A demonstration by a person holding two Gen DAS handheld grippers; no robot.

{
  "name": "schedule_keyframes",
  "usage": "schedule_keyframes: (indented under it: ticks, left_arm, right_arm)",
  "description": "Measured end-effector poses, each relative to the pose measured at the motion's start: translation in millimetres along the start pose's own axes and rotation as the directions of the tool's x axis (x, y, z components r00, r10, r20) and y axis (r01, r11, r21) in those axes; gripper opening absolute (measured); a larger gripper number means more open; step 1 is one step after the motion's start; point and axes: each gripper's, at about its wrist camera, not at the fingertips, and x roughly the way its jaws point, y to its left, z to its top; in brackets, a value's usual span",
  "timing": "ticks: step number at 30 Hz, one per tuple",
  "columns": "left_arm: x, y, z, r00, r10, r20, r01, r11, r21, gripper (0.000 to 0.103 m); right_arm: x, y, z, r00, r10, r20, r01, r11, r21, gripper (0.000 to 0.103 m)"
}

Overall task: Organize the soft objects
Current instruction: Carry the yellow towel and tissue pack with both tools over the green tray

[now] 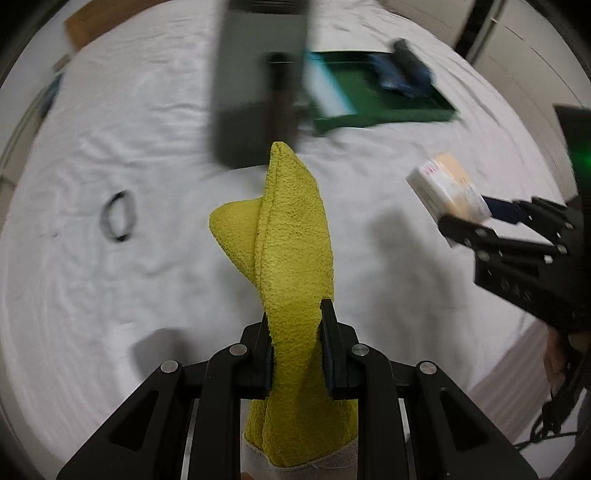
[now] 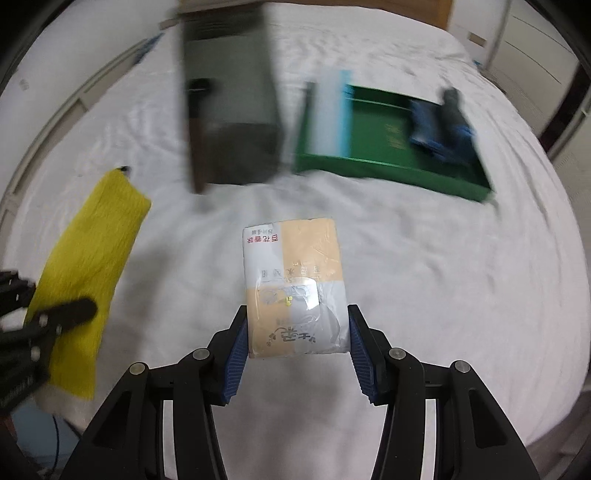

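My left gripper (image 1: 295,314) is shut on a yellow cloth (image 1: 291,258) and holds it above the white bed sheet; the cloth also shows at the left of the right wrist view (image 2: 92,254). My right gripper (image 2: 297,325) is shut on a tissue pack (image 2: 295,284), peach and pale grey with printed text, also held above the sheet; it shows at the right of the left wrist view (image 1: 448,192). A green tray (image 2: 384,170) lies ahead with a blue and dark cloth bundle (image 2: 439,125) and a pale blue and white folded item (image 2: 332,114) in it.
A dark grey box (image 2: 232,107) stands left of the green tray (image 1: 384,118) on the white sheet (image 2: 424,258). A black ring (image 1: 118,218) lies on the sheet at the left. A wooden board (image 1: 107,18) and pale cabinets lie beyond the bed.
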Motion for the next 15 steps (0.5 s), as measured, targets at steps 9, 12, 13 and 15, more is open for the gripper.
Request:
schedule_keyframes:
  ticks: [9, 12, 13, 15]
  left_arm:
    - [23, -84, 91, 0.991, -0.097, 0.095, 0.095, 0.995, 0.022, 0.018]
    - [30, -95, 125, 0.985, -0.095, 0.142, 0.095, 0.995, 0.010, 0.018]
    - [34, -96, 141, 0.983, -0.088, 0.159, 0.088, 0.996, 0.008, 0.018]
    - [45, -96, 168, 0.981, -0.073, 0.181, 0.075, 0.997, -0.008, 0.018]
  right_arm:
    - [-5, -110, 17, 0.994, -0.103, 0.030, 0.099, 0.989, 0.108, 0.049]
    - [-1, -129, 33, 0.993, -0.103, 0.065, 0.094, 0.988, 0.122, 0.049]
    - [1, -133, 39, 0.992, -0.100, 0.078, 0.090, 0.989, 0.121, 0.049]
    - [3, -143, 53, 0.989, -0.096, 0.111, 0.083, 0.989, 0.119, 0.049]
